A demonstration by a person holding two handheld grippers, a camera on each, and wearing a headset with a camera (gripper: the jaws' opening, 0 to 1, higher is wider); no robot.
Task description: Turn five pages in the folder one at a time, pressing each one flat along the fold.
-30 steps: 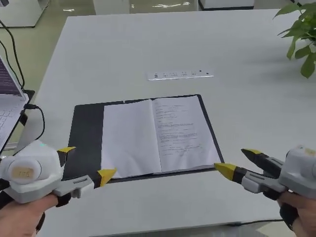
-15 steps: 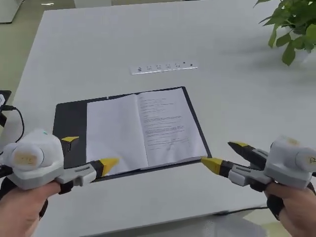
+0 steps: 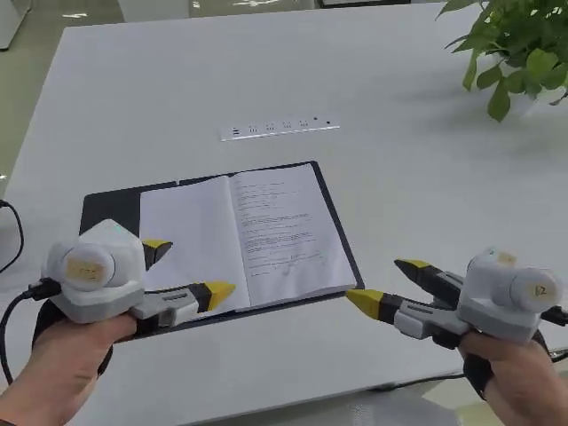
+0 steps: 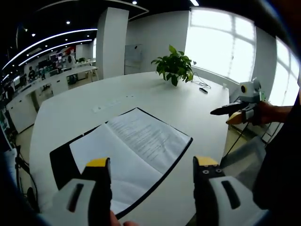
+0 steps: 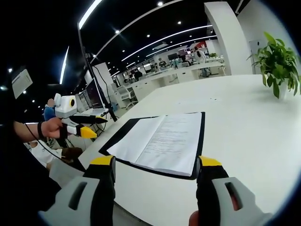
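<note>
- Since a second ago our head camera has swung, so the whole scene sits differently. Against the folder (image 3: 240, 235) itself, the left gripper (image 3: 188, 268) has crept inward over the near edge of the left page (image 3: 186, 240). The right gripper (image 3: 388, 282) keeps its station off the near right corner.
- Folder lies open and flat on the desk (image 3: 177, 80), close to our edge, between the two grippers. Its fold runs away from us toward the power strip (image 3: 280, 129).
- Printed right page (image 3: 288, 231) lies flat, with its free edge along the folder's right side. We cannot tell how many pages are already turned.
- Both grippers have jaws spread apart with nothing between them. Each gripper view shows the folder through the gap.
- Relation that matters: the right page's free edge and near corner lie just ahead and to the left of the right gripper's tips, making it the nearer one.
- We judge that the right gripper lifts that corner and carries it leftward over the fold, while the left one is placed to press along the crease.
</note>
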